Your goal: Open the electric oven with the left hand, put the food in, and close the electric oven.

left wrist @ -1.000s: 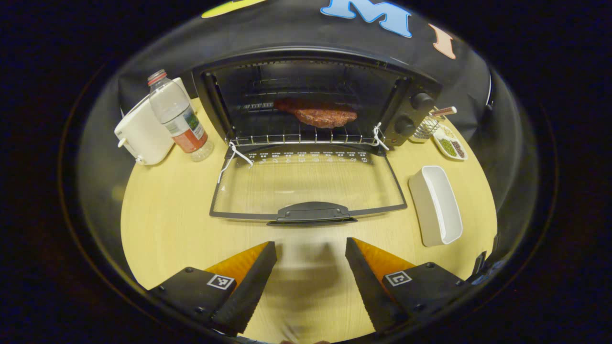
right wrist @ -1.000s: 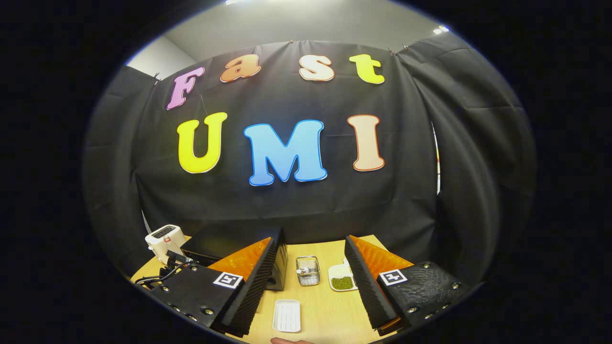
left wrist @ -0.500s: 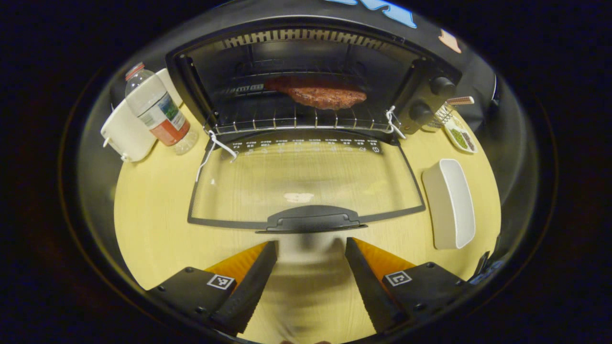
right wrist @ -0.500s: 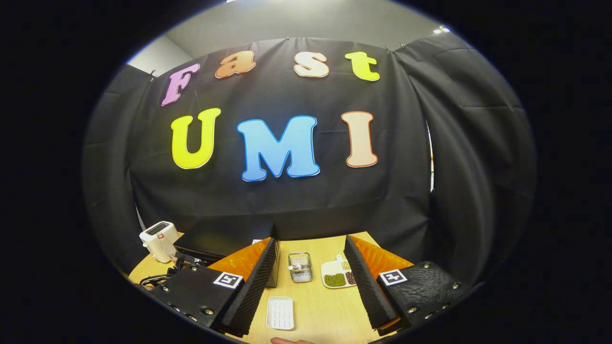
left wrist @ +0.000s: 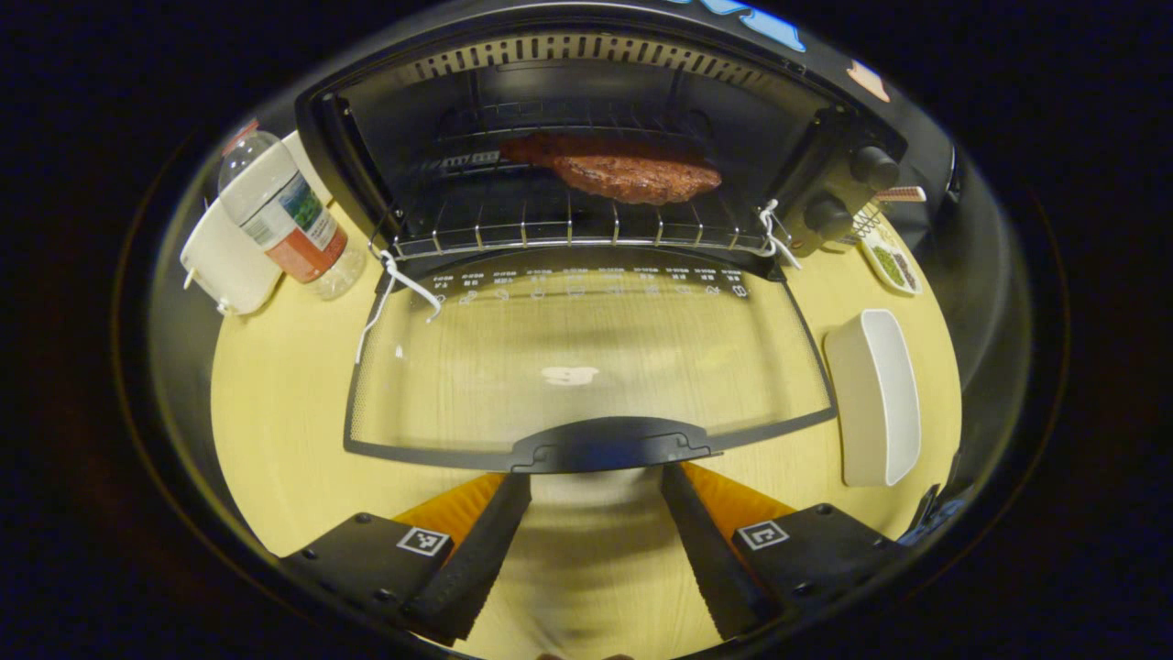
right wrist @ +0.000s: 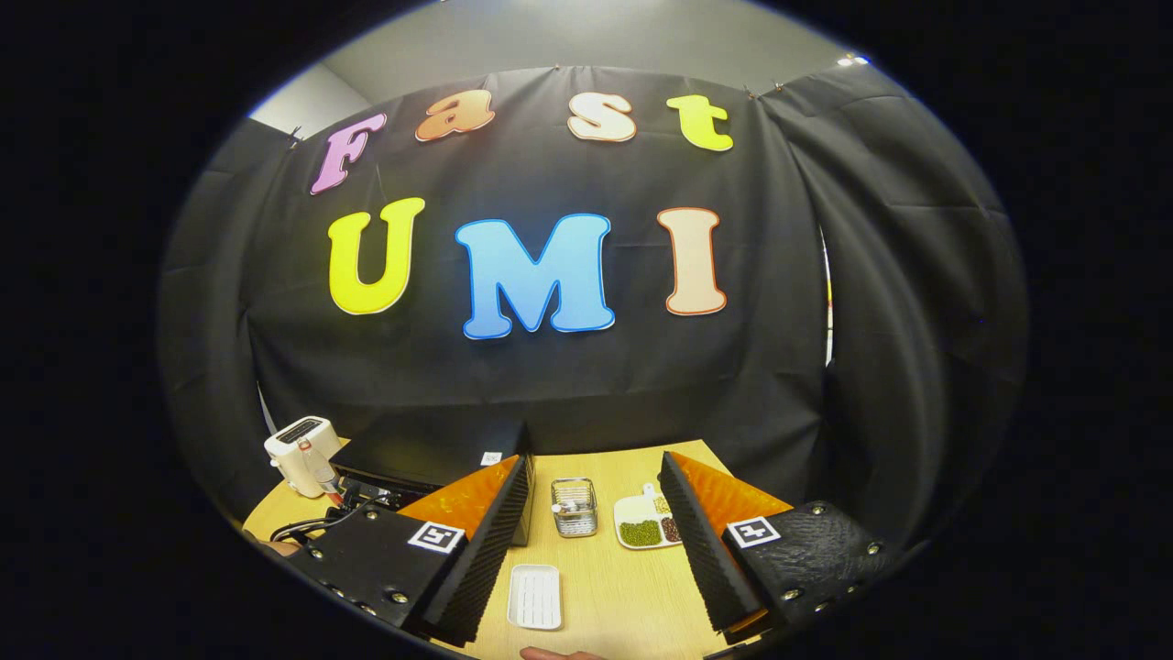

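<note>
An oven (left wrist: 596,110) stood open, its glass door (left wrist: 586,357) folded flat onto the table (left wrist: 275,403). A patty (left wrist: 632,177) lay on the rack (left wrist: 550,225). The left gripper (left wrist: 596,559) hovered spread just before the door's handle (left wrist: 609,444).

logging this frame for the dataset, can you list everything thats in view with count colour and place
electric oven: 1, black, back of table, door folded down flat
food: 1, brown, on the oven rack
water bottle: 1, clear, red cap, left of oven
toaster: 1, white, behind the bottle
white tray: 1, right of the door
seasoning plate: 1, white, right of oven
wire basket: 1, metal, beside that plate
table: 1, light wood
left gripper: 1, open, at the door handle
right gripper: 1, open, raised over the table
</note>
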